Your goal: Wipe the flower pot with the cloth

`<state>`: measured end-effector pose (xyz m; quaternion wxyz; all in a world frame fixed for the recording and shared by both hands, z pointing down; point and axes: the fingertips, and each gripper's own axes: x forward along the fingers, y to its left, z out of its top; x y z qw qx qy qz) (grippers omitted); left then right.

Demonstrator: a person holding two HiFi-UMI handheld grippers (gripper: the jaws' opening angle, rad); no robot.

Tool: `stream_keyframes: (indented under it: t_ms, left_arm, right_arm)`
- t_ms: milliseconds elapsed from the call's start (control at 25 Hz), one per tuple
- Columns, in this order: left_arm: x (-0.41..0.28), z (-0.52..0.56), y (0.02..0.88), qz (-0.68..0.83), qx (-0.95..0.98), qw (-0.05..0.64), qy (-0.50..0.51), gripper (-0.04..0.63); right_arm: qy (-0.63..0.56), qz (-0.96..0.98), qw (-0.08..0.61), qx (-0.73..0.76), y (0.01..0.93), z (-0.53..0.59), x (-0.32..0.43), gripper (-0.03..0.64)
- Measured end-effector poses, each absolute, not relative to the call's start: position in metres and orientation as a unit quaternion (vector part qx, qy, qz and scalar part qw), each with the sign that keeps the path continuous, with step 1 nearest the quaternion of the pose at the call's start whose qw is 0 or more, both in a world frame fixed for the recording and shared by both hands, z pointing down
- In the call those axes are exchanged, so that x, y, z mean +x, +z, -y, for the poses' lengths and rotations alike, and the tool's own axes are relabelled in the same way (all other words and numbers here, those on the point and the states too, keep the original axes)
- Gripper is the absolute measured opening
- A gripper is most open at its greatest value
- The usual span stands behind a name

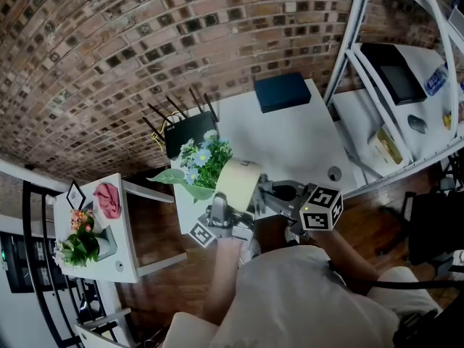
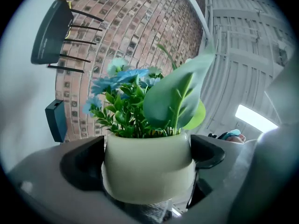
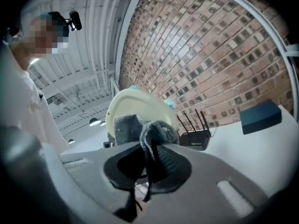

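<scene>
A pale cream flower pot (image 1: 238, 182) with blue flowers and green leaves (image 1: 205, 161) is held tipped on its side above the near edge of the white table (image 1: 304, 143). My left gripper (image 2: 148, 164) is shut on the flower pot (image 2: 148, 169), one dark pad on each side of it. My right gripper (image 3: 148, 164) is shut on a grey knitted cloth (image 3: 148, 136), and the cloth is pressed against the round base of the pot (image 3: 135, 108). In the head view the right gripper (image 1: 272, 194) sits just right of the pot.
A black router with antennas (image 1: 190, 130) and a dark blue box (image 1: 283, 91) lie on the white table. A small white side table (image 1: 119, 256) at the left carries a pink cloth (image 1: 109, 199) and another potted plant (image 1: 81, 241). White shelving (image 1: 406, 100) stands at the right.
</scene>
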<state>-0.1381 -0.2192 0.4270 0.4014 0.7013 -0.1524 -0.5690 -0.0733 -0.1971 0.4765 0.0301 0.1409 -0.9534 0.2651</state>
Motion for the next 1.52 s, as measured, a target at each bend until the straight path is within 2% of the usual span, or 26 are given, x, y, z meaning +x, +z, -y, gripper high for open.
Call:
stream_keyframes:
  t_ms: [240,440,600,960,1280,1520]
  left_arm:
    - [-0.146,0.222,0.434,0.177,0.716,0.394,-0.549,0.606]
    - [-0.139,0.22,0.445,0.208,0.749,0.384,-0.499,0.604]
    - [-0.133,0.223,0.471,0.257,0.758,0.392,-0.454,0.603]
    - [-0.134,0.237,0.548,0.407,0.813,0.36,-0.211,0.6]
    - [-0.147,0.255,0.645,0.502,0.784,0.36,-0.058,0.595]
    - [-0.159,0.289,0.711,0.588,0.76,0.263,0.088,0.597]
  right_arm:
    - [0.255,0.96,0.023,0.114,0.461,0.172,-0.095,0.003]
    - [0.253,0.955,-0.007,0.155,0.45,0.197,-0.077,0.003]
    - [0.257,0.947,0.003,0.195,0.467,0.214,-0.063,0.003]
    - [0.299,0.91,0.034,0.284,0.52,0.229,-0.017,0.003]
    - [0.326,0.89,0.068,0.312,0.552,0.213,0.0,0.003]
    - [0.341,0.88,0.095,0.315,0.574,0.199,0.006,0.003]
